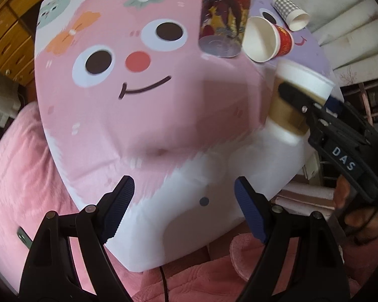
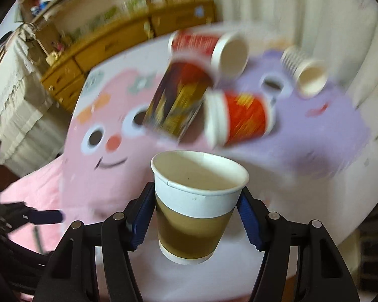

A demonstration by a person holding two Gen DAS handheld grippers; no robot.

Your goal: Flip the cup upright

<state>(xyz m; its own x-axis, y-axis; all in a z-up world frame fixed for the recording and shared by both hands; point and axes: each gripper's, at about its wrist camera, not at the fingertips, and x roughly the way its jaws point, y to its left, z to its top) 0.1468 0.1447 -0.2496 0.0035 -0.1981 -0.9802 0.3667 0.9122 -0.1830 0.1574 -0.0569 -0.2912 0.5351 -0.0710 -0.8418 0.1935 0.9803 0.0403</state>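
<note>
My right gripper (image 2: 192, 216) is shut on a white and brown paper cup (image 2: 196, 201), held mouth up above the table's near edge. The same cup (image 1: 297, 100) shows in the left wrist view at the right, clamped by the right gripper's fingers (image 1: 293, 95). My left gripper (image 1: 185, 196) is open and empty over the front of the table, with nothing between its fingers.
The table (image 1: 138, 130) has a pink and purple cartoon cloth. At its far side a tall dark patterned cup (image 1: 223, 17) stands upside down, and a red cup (image 1: 267, 39), a checked cup (image 1: 291, 12) and another red cup (image 2: 209, 47) lie on their sides. Pink bedding (image 1: 20, 163) surrounds the table.
</note>
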